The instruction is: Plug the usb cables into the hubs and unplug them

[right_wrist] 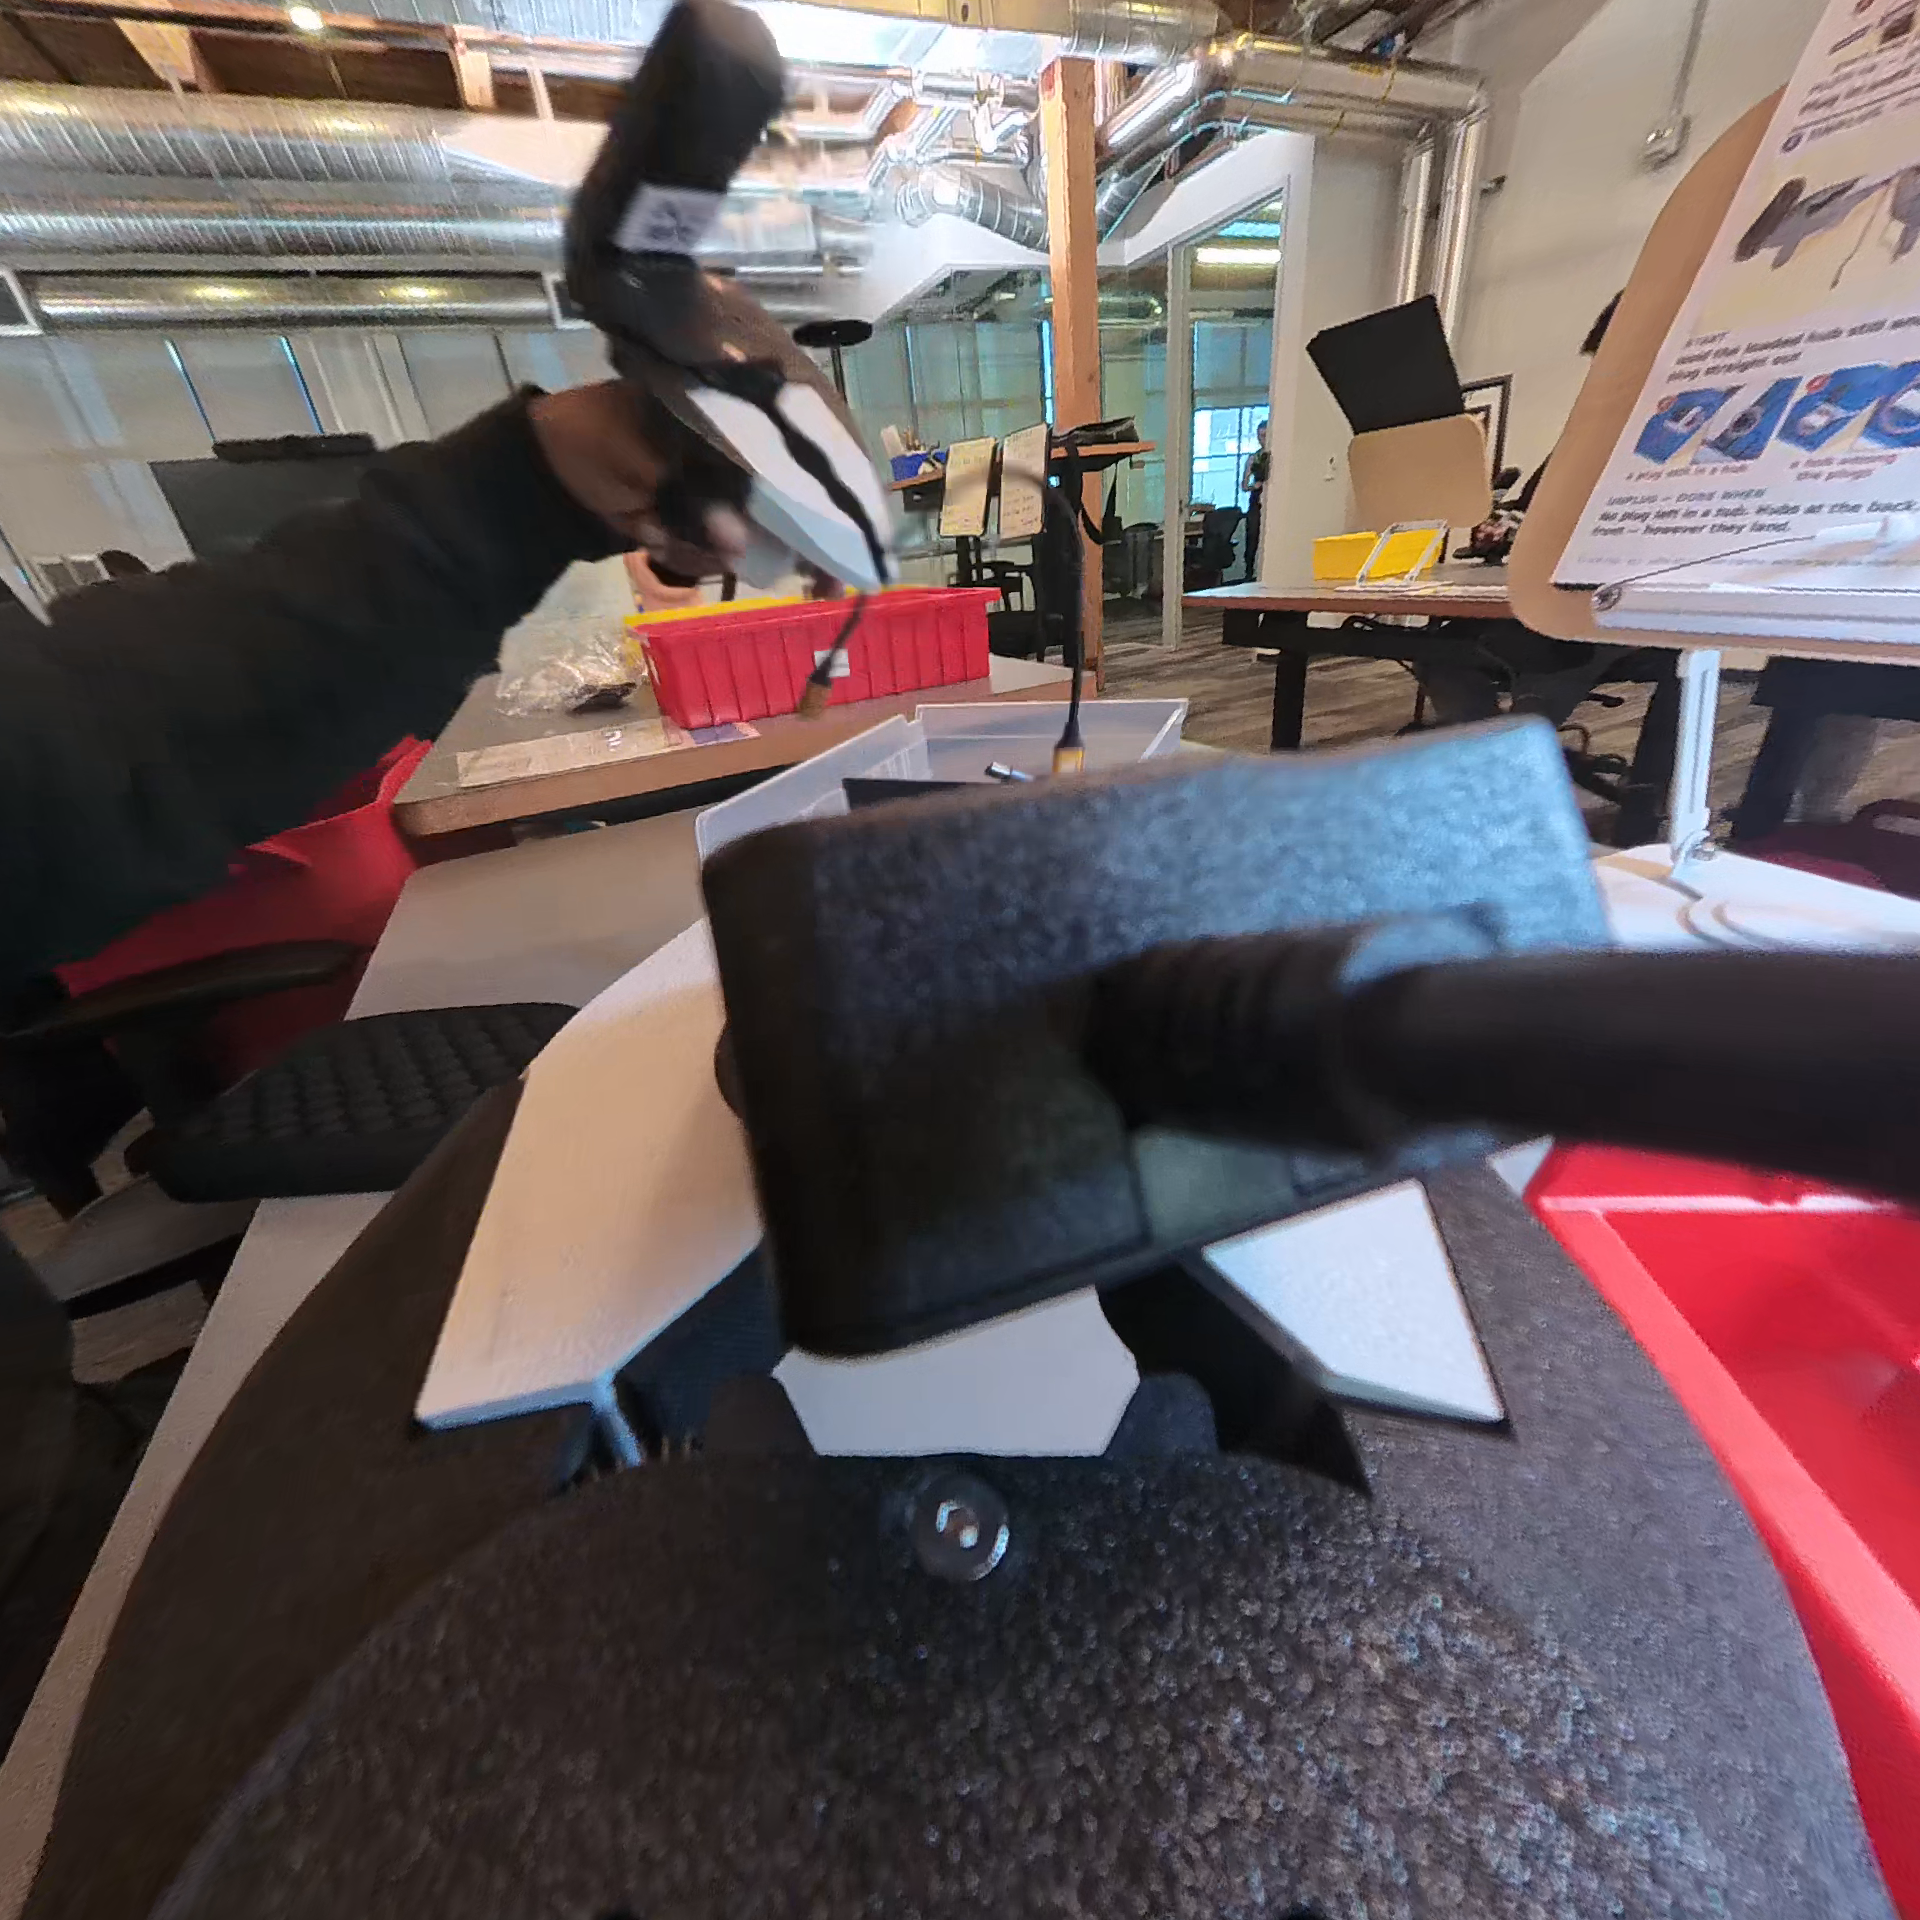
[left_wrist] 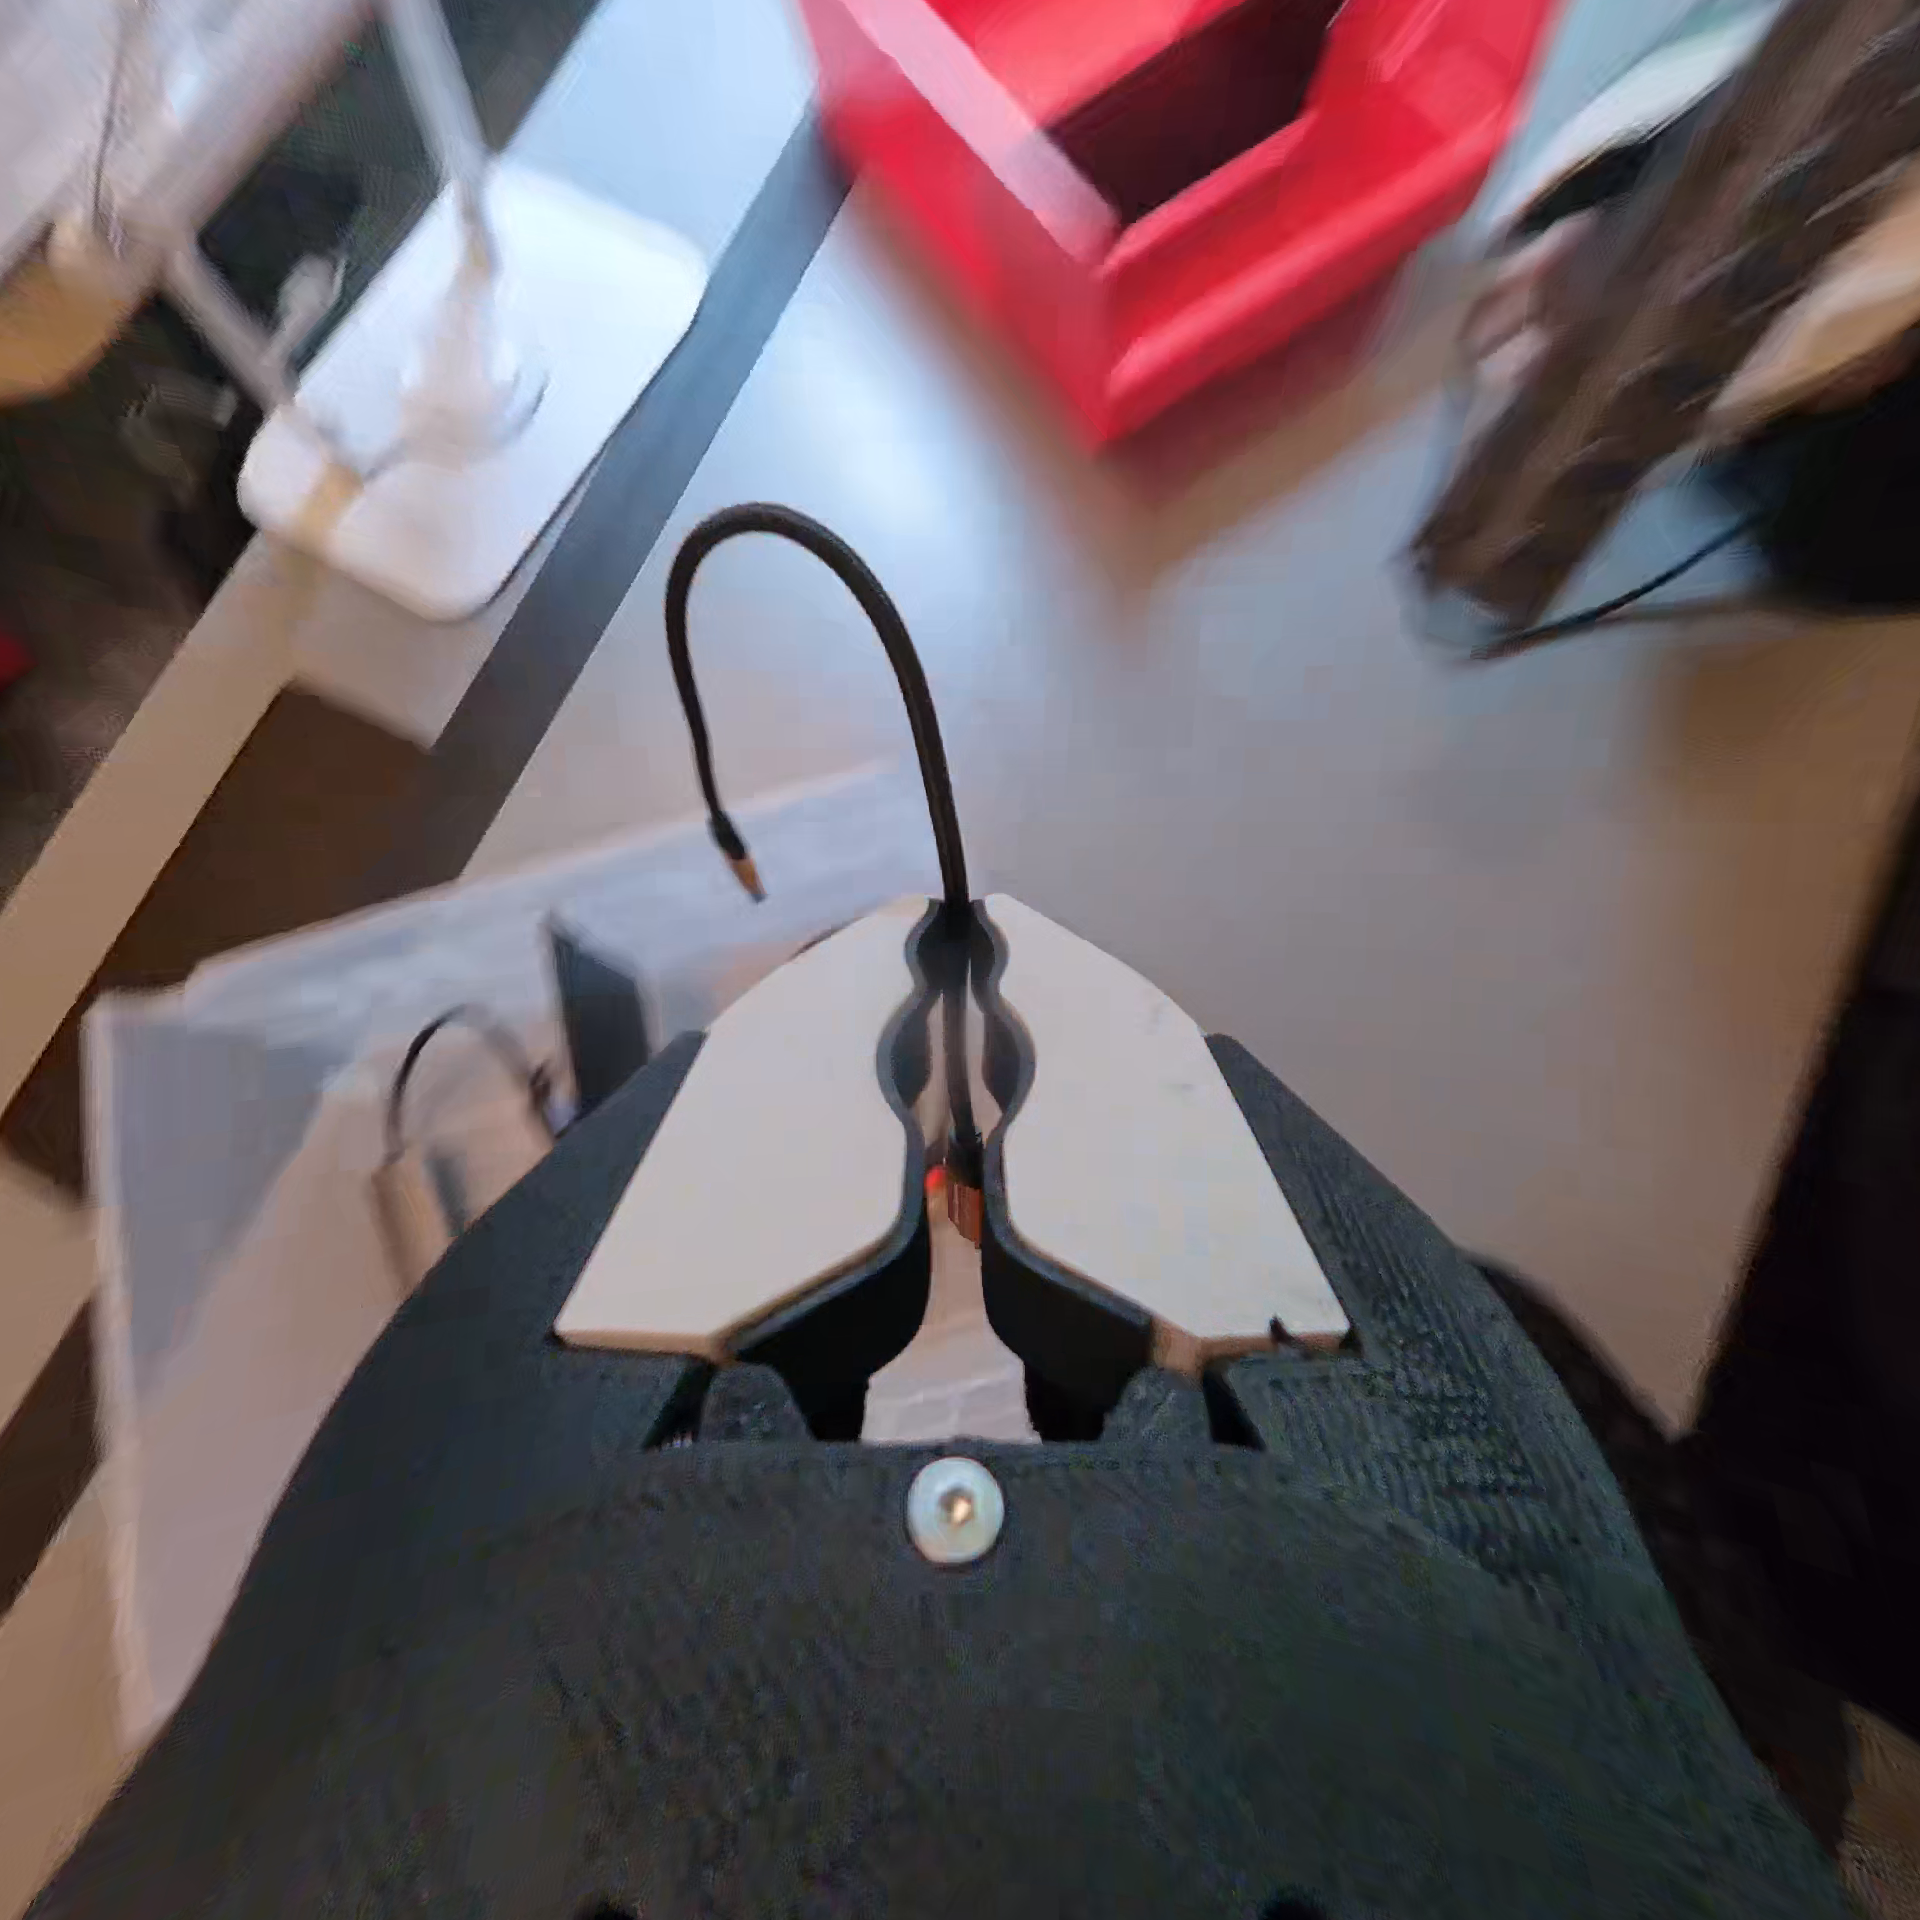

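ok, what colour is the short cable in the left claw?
Black braided cable with copper-coloured plug tips; clearest in the left wrist view.

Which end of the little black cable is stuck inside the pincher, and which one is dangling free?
The plug deep between the left gripper fingers is the stuck one. The other plug hangs free at the left after the short black cable loops over.

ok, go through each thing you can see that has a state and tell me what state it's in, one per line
left gripper: shut on the cable, raised above the table
cable: clamped near one plug, arched, far plug hanging free
right gripper: shut on the hub
hub: held tilted, thick lead attached
red bin: open, contents not visible
clear box: open, plugs inside
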